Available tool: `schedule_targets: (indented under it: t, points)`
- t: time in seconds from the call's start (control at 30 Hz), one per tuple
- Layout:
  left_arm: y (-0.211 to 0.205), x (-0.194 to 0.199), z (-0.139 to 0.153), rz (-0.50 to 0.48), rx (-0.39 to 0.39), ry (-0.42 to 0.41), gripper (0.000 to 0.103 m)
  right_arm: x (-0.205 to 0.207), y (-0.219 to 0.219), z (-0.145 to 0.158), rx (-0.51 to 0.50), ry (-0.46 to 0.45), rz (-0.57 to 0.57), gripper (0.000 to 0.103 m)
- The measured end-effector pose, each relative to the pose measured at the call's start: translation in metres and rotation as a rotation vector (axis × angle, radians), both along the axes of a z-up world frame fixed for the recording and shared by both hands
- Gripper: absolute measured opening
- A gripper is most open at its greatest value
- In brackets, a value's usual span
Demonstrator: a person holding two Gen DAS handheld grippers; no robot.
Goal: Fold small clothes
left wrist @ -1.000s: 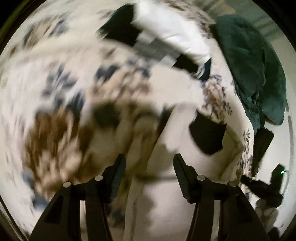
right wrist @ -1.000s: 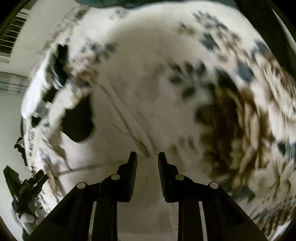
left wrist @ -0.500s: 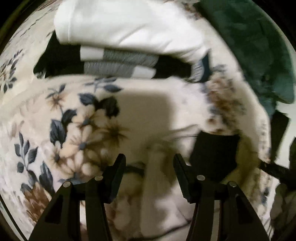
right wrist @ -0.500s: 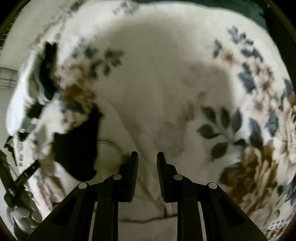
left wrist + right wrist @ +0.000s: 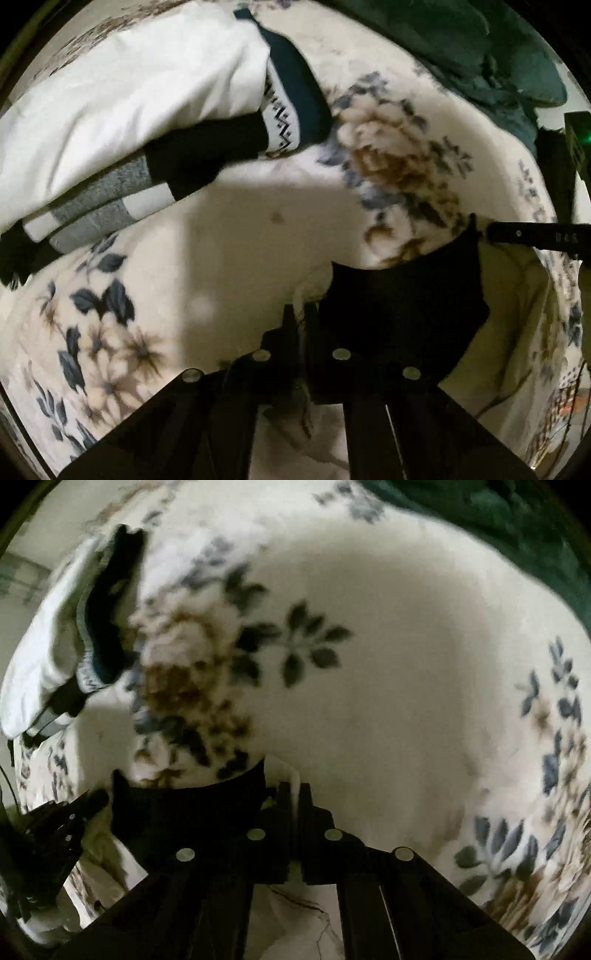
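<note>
A: Where is the garment, and what are your fingers doing?

B: You're pinching the cream-and-black garment [image 5: 402,314] on the floral blanket [image 5: 229,258]: left gripper [image 5: 300,317] and right gripper [image 5: 294,797] are both clenched on its top edge, likely stretching it flat for folding. The folded pile [image 5: 129,122] is sitting well apart.

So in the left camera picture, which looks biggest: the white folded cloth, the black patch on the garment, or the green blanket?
As they look in the left wrist view:
1. white folded cloth
2. black patch
3. green blanket
The last two look nearly alike; the patch sits close to the camera and the blanket is cut off, so that order is unsure.
</note>
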State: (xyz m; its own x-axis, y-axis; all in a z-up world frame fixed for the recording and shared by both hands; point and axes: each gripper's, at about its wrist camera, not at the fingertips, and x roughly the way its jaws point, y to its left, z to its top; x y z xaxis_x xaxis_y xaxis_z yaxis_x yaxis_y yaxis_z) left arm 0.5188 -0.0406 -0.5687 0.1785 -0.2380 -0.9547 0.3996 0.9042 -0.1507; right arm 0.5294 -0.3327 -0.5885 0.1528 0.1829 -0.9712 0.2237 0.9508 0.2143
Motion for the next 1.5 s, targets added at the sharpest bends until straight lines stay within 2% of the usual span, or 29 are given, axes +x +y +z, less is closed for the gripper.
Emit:
schedule_targets:
  t: [0.13, 0.27, 0.4, 0.53, 0.6, 0.73, 0.8, 0.83, 0.93, 1.0, 1.03, 1.13, 1.17, 1.2, 1.3, 1.4, 1.47, 1.5]
  points:
    - [0.023, -0.026, 0.039, 0.062, -0.064, -0.069, 0.002, -0.028, 0.003, 0.04, 0.005, -0.101, 0.007, 0.003]
    - [0.049, -0.069, 0.095, 0.124, -0.124, -0.15, 0.002, -0.066, 0.015, 0.081, 0.028, -0.186, 0.042, 0.003]
    - [0.056, -0.114, 0.115, 0.187, -0.18, -0.137, 0.002, -0.124, 0.032, 0.107, 0.042, -0.23, 0.107, 0.003]
    - [0.058, -0.163, 0.112, 0.239, -0.181, -0.104, 0.002, -0.192, 0.04, 0.103, 0.045, -0.214, 0.143, 0.003]
    - [0.06, -0.184, 0.096, 0.279, -0.177, -0.055, 0.002, -0.224, 0.04, 0.089, 0.067, -0.175, 0.144, 0.003]
    - [0.074, -0.226, 0.053, 0.333, -0.167, 0.074, 0.004, -0.279, 0.04, 0.048, 0.036, -0.105, 0.192, 0.003]
    - [0.08, -0.244, 0.032, 0.335, -0.14, 0.143, 0.007, -0.298, 0.037, 0.023, 0.057, -0.029, 0.209, 0.003]
    - [0.084, -0.252, 0.026, 0.343, -0.15, 0.171, 0.007, -0.305, 0.035, 0.014, 0.071, 0.009, 0.217, 0.005]
    - [0.1, -0.272, 0.022, 0.37, -0.167, 0.233, 0.019, -0.319, 0.029, 0.006, 0.061, 0.071, 0.238, 0.013]
    - [0.112, -0.277, 0.028, 0.405, -0.188, 0.249, 0.031, -0.325, 0.017, 0.008, 0.049, 0.084, 0.215, 0.029]
    - [0.117, -0.277, 0.032, 0.427, -0.203, 0.25, 0.033, -0.326, 0.008, 0.014, 0.058, 0.074, 0.18, 0.032]
    - [0.122, -0.266, 0.052, 0.462, -0.262, 0.205, 0.034, -0.322, -0.024, 0.037, 0.09, 0.001, 0.013, 0.034]
    - [0.12, -0.257, 0.059, 0.46, -0.284, 0.178, 0.039, -0.32, -0.031, 0.044, 0.107, -0.031, -0.029, 0.035]
    - [0.115, -0.246, 0.066, 0.452, -0.308, 0.145, 0.048, -0.315, -0.037, 0.052, 0.136, -0.084, -0.083, 0.036]
    - [0.091, -0.207, 0.073, 0.424, -0.341, 0.053, 0.053, -0.293, -0.037, 0.056, 0.26, -0.165, -0.147, 0.041]
    - [0.063, -0.164, 0.053, 0.391, -0.324, 0.016, 0.053, -0.263, -0.028, 0.033, 0.478, -0.189, -0.204, 0.04]
    - [0.059, -0.145, 0.03, 0.397, -0.284, 0.034, 0.052, -0.248, -0.025, 0.009, 0.571, -0.15, -0.245, 0.04]
    - [0.061, -0.136, 0.011, 0.415, -0.233, 0.057, 0.052, -0.243, -0.026, -0.001, 0.583, -0.135, -0.269, 0.04]
